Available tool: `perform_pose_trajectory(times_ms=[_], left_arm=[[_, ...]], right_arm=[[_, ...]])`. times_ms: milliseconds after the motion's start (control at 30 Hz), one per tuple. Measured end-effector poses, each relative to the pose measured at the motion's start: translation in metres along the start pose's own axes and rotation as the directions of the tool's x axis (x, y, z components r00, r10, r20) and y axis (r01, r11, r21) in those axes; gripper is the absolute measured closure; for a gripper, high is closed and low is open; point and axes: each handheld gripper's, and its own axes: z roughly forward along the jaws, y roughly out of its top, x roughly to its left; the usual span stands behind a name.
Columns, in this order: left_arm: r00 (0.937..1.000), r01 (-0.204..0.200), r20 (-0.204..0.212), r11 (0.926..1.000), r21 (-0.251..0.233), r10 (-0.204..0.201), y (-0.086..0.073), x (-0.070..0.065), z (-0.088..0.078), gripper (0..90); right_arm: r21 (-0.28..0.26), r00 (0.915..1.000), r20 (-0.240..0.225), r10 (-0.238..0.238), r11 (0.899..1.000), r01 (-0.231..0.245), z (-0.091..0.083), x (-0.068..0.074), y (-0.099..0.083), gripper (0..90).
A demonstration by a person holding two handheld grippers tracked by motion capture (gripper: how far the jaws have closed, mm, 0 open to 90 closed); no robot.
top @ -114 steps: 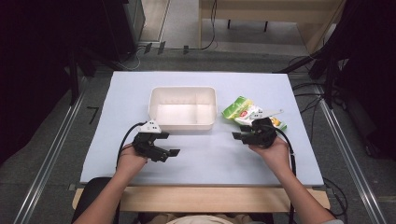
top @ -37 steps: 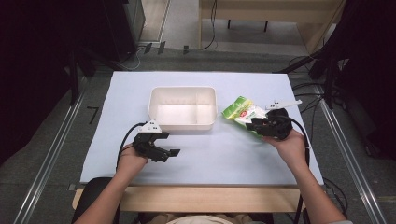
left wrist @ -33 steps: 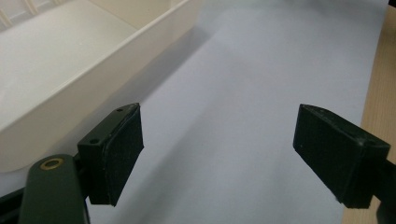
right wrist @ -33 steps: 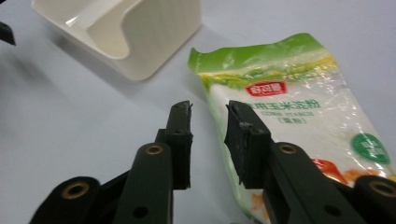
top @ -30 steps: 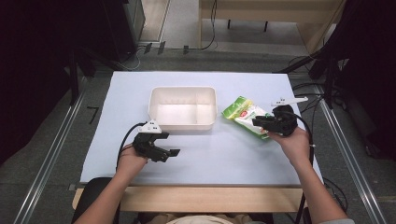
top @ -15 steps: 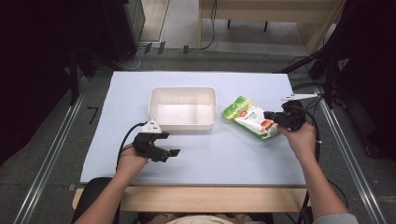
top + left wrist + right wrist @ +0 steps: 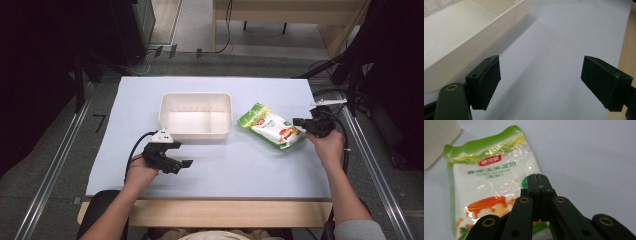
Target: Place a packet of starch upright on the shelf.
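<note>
The person is sitting at the table point(image 7: 215, 165), a gripper in each hand. The right gripper point(image 7: 299, 122) is lying at about three o'clock on the table, its jaws pressed flat together with nothing between them in the right gripper view. Its tips are hovering over the edge of the corn starch bag point(image 7: 491, 185); whether they are touching the bag I cannot tell. That bag point(image 7: 270, 127) is lying flat on the table, just beside the white tray point(image 7: 196, 98) at the tray's three o'clock, with a small gap between. The left gripper point(image 7: 184, 164) is resting at about seven o'clock of the tray, jaws spread wide and holding nothing, bare table between them.
</note>
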Motion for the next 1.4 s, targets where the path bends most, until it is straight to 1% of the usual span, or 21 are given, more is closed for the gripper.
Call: perform_pose_trajectory(times_ms=[67,133,167,200,300,367,467,533,567,700,733,800,833,900,933,967,1033,1100,1167,1367,1400], left_arm=[[1.0,-0.001,0.0,1.0,0.0,0.001,0.0,0.0,0.0,16.7],[1.0,-0.002,-0.001,1.0,0.001,0.002,0.0,0.0,0.0,16.7],[1.0,-0.002,-0.001,1.0,0.002,0.002,0.0,0.0,0.0,16.7],[1.0,-0.002,0.001,1.0,-0.001,0.002,0.0,0.0,0.0,16.7],[1.0,-0.004,0.001,1.0,0.0,0.004,0.0,0.0,0.0,16.7],[1.0,-0.004,0.002,1.0,-0.001,0.004,0.0,-0.001,0.0,16.7],[1.0,-0.003,0.001,1.0,0.001,0.003,0.0,-0.001,0.0,16.7],[1.0,-0.003,0.0,1.0,0.0,0.003,0.0,-0.001,0.0,16.7],[1.0,-0.003,0.0,1.0,0.0,0.003,0.0,-0.001,0.0,16.7],[1.0,-0.005,-0.002,1.0,0.005,0.005,0.0,-0.001,-0.001,16.7],[1.0,-0.005,-0.002,1.0,0.005,0.005,0.0,-0.001,-0.001,16.7],[1.0,-0.006,-0.003,1.0,0.005,0.006,0.0,-0.001,-0.001,16.7],[1.0,-0.005,-0.003,1.0,0.005,0.005,0.0,-0.001,-0.001,16.7],[1.0,-0.004,-0.005,1.0,0.001,0.004,0.0,-0.001,-0.001,16.7],[1.0,-0.004,-0.006,1.0,-0.002,0.004,0.0,-0.001,-0.001,16.7],[1.0,-0.004,-0.005,1.0,-0.004,0.004,0.0,-0.001,-0.001,16.7],[1.0,-0.004,-0.005,1.0,-0.003,0.004,0.0,-0.001,-0.001,16.7],[1.0,-0.005,-0.004,1.0,-0.003,0.005,0.0,-0.001,-0.001,16.7],[1.0,-0.007,0.0,1.0,-0.006,0.007,0.001,-0.001,0.0,16.7],[1.0,-0.003,0.0,0.9999,-0.015,0.003,0.001,-0.001,0.0,16.7],[1.0,-0.004,-0.001,0.9999,-0.011,0.004,0.001,-0.001,0.0,16.7]], right_arm=[[0.008,0.9997,0.008,0.022,1.0,-0.022,0.003,-0.005,-0.002,90.0],[0.016,0.9996,0.013,0.023,1.0,-0.024,0.005,-0.008,-0.003,90.0],[0.026,0.9993,0.024,0.028,0.999,-0.028,0.006,-0.01,-0.005,90.0],[0.045,0.9992,0.032,0.022,0.999,-0.024,0.009,-0.012,-0.008,90.0],[0.057,0.999,0.042,0.013,0.998,-0.016,0.014,-0.015,-0.011,90.0],[0.089,0.9977,0.067,0.006,0.996,-0.012,0.017,-0.016,-0.014,90.0],[0.091,0.9982,0.05,0.033,0.995,-0.038,0.016,-0.019,-0.017,90.0],[0.093,0.9984,0.044,0.034,0.995,-0.038,0.016,-0.018,-0.018,90.0],[0.097,0.9982,0.048,0.035,0.995,-0.039,0.016,-0.017,-0.018,90.0],[0.12,0.998,0.062,-0.01,0.993,0.002,0.014,-0.009,-0.018,90.0],[0.12,0.998,0.062,-0.01,0.993,0.002,0.014,-0.009,-0.018,90.0],[0.13,0.9981,0.06,-0.01,0.992,0.002,0.012,-0.005,-0.02,90.0],[0.13,0.9984,0.053,-0.018,0.991,0.011,0.011,-0.004,-0.021,90.0],[0.129,0.9985,0.055,-0.009,0.992,0.001,0.011,-0.002,-0.022,90.0],[0.14,0.9988,0.048,-0.008,0.99,0.001,0.009,0.001,-0.022,90.0],[0.142,0.9988,0.045,-0.019,0.99,0.013,0.009,0.002,-0.022,90.0],[0.138,0.9993,0.032,-0.021,0.99,0.017,0.008,0.006,-0.023,90.0],[0.139,0.9993,0.032,-0.021,0.99,0.016,0.008,0.008,-0.023,90.0],[0.148,0.9988,0.024,-0.042,0.988,0.038,0.008,0.013,-0.024,90.0],[0.157,0.9992,-0.003,-0.039,0.987,0.039,0.006,0.02,-0.026,90.0],[0.16,0.9989,-0.016,-0.044,0.986,0.045,0.005,0.024,-0.028,90.0]])
